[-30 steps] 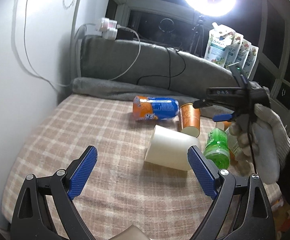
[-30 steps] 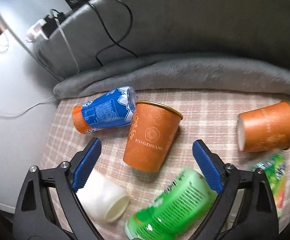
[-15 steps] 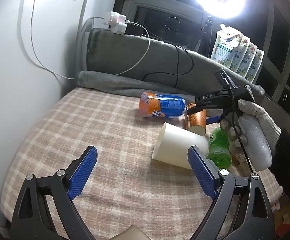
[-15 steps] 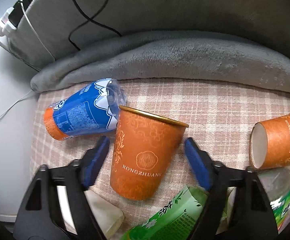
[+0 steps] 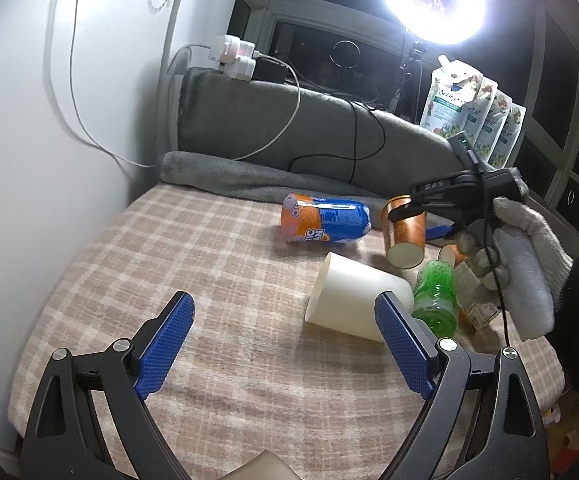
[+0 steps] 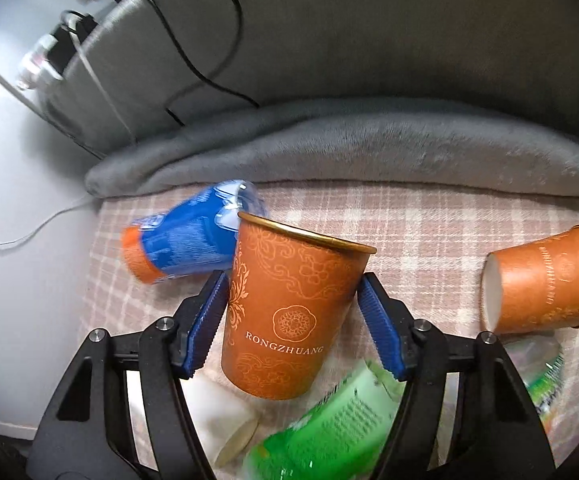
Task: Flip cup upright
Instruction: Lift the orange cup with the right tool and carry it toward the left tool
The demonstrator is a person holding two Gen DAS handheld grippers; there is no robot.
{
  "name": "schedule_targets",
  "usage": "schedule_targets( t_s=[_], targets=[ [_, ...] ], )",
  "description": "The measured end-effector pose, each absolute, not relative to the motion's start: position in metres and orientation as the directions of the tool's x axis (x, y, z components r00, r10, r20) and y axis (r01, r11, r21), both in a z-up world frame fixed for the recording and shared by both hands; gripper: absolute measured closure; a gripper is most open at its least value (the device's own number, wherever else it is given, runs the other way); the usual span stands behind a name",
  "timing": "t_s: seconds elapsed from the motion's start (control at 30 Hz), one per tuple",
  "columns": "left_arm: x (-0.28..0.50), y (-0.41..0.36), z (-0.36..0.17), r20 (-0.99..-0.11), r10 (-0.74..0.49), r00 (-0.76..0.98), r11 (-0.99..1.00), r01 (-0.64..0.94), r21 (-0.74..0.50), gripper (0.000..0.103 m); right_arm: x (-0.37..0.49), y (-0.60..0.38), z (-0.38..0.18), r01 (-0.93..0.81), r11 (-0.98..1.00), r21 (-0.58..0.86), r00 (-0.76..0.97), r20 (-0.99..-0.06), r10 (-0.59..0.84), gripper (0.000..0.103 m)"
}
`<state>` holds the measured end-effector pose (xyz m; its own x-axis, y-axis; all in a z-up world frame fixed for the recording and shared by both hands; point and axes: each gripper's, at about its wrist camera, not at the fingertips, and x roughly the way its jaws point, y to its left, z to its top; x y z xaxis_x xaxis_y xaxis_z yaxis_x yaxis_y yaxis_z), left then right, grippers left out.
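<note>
Fingers (image 6: 207,322) of the right gripper (image 6: 291,324) are clamped on the orange cup (image 6: 289,312), one blue pad on each side of the wall at mid-height. The cup is held clear of the checked bedcover (image 6: 409,232), mouth up and tilted slightly; in the left wrist view its pale base (image 5: 404,253) faces the camera, with no contact below it.

Judged step: lower and set down upright.
1. Level the rim before descent. The cup leans toward the blue-and-orange bottle (image 6: 177,244), which lies just beside its rim.
2. Maintain light, even pressure. The thin paper wall will likely deform under a hard squeeze.
3. Select a bare patch of cover. The green bottle (image 6: 329,428) and the white cup (image 6: 225,420) lie just below the base; a second orange cup (image 6: 545,280) lies on its side to the right.
4. Seat the base flat, then separate the fingers. The soft cover may let the cup tip; release slowly.

Left gripper (image 5: 285,344) stands wide apart and holds nothing. The white cup (image 5: 357,300) lies on its side just beyond its right finger (image 5: 403,344), not gripped.
</note>
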<state>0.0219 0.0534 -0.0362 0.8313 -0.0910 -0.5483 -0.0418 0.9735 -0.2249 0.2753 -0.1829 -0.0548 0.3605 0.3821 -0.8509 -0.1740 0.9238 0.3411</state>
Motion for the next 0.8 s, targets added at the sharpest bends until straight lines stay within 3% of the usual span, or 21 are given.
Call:
schedule_targets(
  t_s=[0.37,0.8],
  targets=[
    [0.007,0.032,-0.024,-0.528,-0.127,0.840,0.977,0.014,-0.213,0.011,0.179,-0.222,0.008,-0.325,0.890,0.320,0.420,-0.794,0.439,0.033],
    [0.011,-0.002,-0.039,-0.608,-0.260,0.750,0.957,0.117,-0.265,0.011,0.091,-0.244,-0.048,-0.387,0.858,0.337,0.256,-0.855,0.452,0.033]
  ],
)
